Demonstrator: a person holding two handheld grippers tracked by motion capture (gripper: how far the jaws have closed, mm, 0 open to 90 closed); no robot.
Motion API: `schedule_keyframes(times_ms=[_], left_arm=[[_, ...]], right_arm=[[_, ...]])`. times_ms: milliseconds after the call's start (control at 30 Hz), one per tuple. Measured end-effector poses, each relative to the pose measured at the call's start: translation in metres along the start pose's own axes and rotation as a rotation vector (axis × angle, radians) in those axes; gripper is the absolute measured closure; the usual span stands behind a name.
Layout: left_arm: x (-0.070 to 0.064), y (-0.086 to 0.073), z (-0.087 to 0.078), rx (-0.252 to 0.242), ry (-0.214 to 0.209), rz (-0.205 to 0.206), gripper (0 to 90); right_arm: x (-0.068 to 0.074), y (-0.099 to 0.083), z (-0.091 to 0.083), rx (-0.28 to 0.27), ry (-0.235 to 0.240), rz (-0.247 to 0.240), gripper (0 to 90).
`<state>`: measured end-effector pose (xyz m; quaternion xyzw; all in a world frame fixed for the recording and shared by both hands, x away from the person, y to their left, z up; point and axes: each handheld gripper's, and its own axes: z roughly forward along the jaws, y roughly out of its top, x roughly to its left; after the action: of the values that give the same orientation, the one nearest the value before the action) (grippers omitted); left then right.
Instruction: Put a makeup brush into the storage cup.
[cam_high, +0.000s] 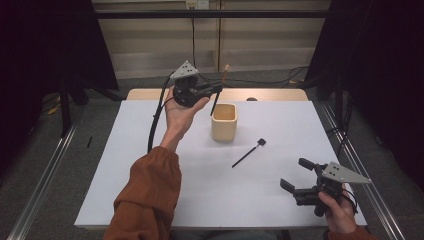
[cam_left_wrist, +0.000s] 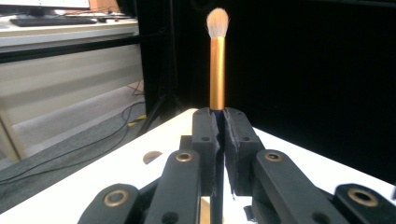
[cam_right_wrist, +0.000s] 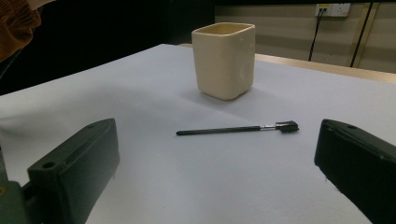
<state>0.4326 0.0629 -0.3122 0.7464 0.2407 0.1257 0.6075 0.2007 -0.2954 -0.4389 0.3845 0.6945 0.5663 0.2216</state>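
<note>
My left gripper (cam_high: 216, 90) is raised above the table's far side, shut on a makeup brush (cam_high: 220, 87) with a black handle, gold ferrule (cam_left_wrist: 216, 74) and pale bristles. The brush stands upright, its lower end over the left rim of the cream cup (cam_high: 223, 121). In the left gripper view the jaws press together around the handle. A thin black brush (cam_high: 248, 152) lies flat on the white table (cam_high: 150, 190), right of the cup. My right gripper (cam_high: 295, 179) is open near the front right corner, facing the thin brush (cam_right_wrist: 236, 129) and the cup (cam_right_wrist: 224, 60).
The wooden table edge (cam_high: 270, 94) runs behind the white sheet, with a dark round spot (cam_high: 251, 99) on it. Cables lie on the floor beyond. Dark curtains flank both sides. A metal rail (cam_high: 42, 180) runs along the floor at left.
</note>
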Motion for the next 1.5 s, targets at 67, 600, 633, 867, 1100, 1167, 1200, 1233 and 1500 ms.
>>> schedule_keyframes(times_ms=[67, 600, 633, 867, 1100, 1167, 1200, 1233, 1500], left_arm=[[0.001, 0.000, 0.001, -0.007, 0.004, -0.010, 83.8], [0.012, -0.011, 0.025, 0.013, 0.021, -0.027, 83.8], [0.012, -0.011, 0.026, 0.015, 0.025, -0.020, 83.8], [0.015, -0.016, 0.030, 0.019, 0.010, -0.021, 83.8], [0.017, -0.021, 0.036, 0.018, 0.003, -0.035, 83.8], [0.017, -0.022, 0.037, 0.019, 0.004, -0.037, 83.8], [0.017, -0.024, 0.039, 0.021, 0.002, -0.039, 83.8], [0.017, -0.024, 0.039, 0.021, 0.002, -0.039, 83.8], [0.018, -0.031, 0.047, 0.034, -0.006, -0.034, 83.8]], right_arm=[[0.000, 0.000, 0.000, 0.000, 0.001, 0.000, 0.0], [0.000, 0.000, 0.000, -0.003, 0.000, 0.004, 0.0], [0.000, 0.000, 0.000, -0.003, 0.001, 0.003, 0.0], [0.000, -0.001, 0.000, 0.000, 0.000, 0.002, 0.0], [0.000, -0.001, 0.000, 0.001, 0.002, 0.007, 0.0], [0.000, -0.001, 0.000, 0.001, 0.003, 0.007, 0.0], [0.000, -0.001, 0.000, 0.002, 0.003, 0.005, 0.0], [0.000, -0.001, 0.000, 0.002, 0.003, 0.005, 0.0], [0.000, -0.001, 0.001, 0.005, 0.010, 0.007, 0.0]])
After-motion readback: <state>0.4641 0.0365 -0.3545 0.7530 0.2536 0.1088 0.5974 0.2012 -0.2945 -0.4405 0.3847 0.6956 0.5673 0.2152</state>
